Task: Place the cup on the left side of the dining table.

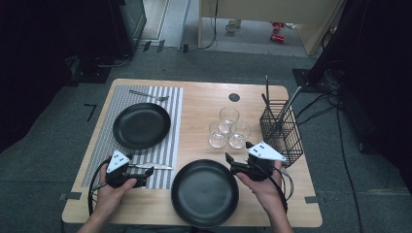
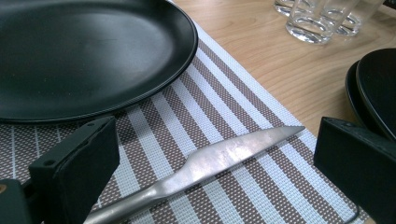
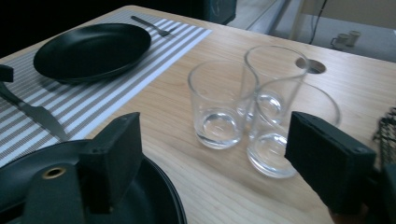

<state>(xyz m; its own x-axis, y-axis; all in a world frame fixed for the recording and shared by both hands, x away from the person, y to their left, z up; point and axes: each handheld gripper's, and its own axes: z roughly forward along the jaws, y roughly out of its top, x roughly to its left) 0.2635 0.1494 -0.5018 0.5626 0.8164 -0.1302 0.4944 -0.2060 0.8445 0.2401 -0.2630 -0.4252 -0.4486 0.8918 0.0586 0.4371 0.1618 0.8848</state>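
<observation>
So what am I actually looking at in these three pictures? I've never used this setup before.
A person sits at a wooden table with a hand-held gripper in each hand. The top picture looks down from above. The other two come from cameras riding on each tool, looking along its two black jaws.

The left hand-held gripper rests open on the striped placemat, its jaws either side of a knife but not pressing it. The right hand-held gripper is open and empty, facing three glasses.

Also on the table are a black plate on the placemat with a fork beyond it, another black plate near the person, and a wire basket.
</observation>
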